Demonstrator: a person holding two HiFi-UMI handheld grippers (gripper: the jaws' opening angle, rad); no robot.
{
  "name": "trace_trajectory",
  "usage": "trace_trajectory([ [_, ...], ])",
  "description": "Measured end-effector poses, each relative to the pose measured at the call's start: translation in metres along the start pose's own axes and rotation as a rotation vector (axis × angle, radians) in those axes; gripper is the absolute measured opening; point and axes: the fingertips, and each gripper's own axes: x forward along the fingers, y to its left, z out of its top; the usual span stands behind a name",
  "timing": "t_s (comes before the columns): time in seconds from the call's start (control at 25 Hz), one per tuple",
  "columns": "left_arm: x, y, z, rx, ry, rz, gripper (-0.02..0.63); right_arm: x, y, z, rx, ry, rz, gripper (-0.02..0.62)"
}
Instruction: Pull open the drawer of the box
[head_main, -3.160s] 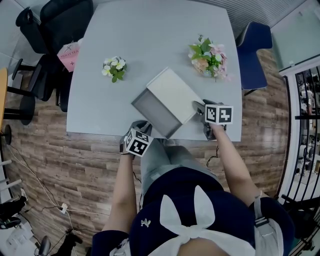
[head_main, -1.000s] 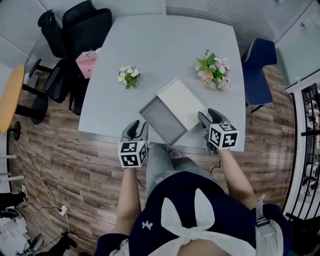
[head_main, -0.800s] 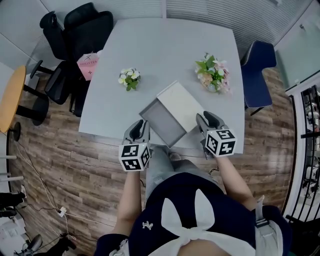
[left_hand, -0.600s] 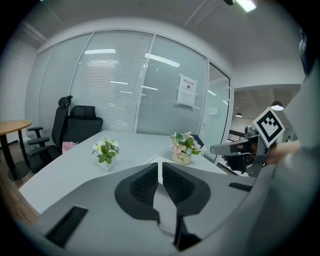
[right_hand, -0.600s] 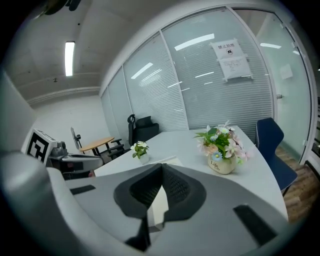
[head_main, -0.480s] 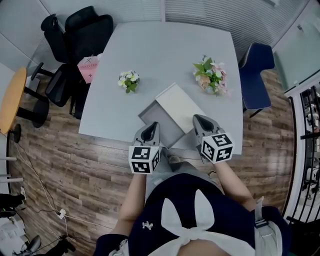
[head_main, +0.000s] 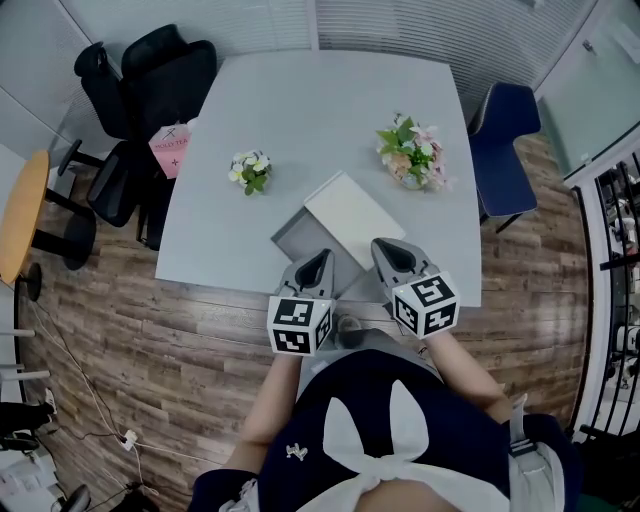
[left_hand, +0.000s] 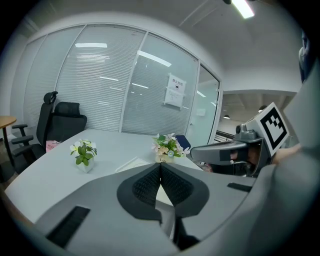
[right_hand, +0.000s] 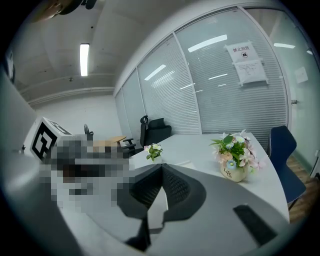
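Your left gripper shows jaws together with nothing between them, over the near corner of the pulled-out drawer. The white box lies on the surface just ahead, between both grippers. Your right gripper also shows jaws together and empty, just beside the box.

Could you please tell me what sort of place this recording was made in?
Probably an office meeting room: a large grey table, black swivel office chairs beside it, and glass partition walls with blinds.
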Motion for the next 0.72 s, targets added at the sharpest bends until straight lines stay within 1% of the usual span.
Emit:
trace_trajectory([
  [0.32, 0.002, -0.004, -0.002, 0.007, 0.012, -0.024, 0.023, -0.010, -0.002, 0.002, -0.013, 0.004, -0.002, 0.002],
  [0.52, 0.002, -0.005, -0.001, 0.035, 0.017, -0.034, 0.023, -0.012, -0.002, 0.004, -0.009, -0.002, -0.008, 0.002],
  [0.72, 0.008, -0.015, 0.000, 0.078, 0.037, -0.063, 0.023, -0.017, -0.002, 0.005, 0.013, -0.004, -0.002, 0.002],
])
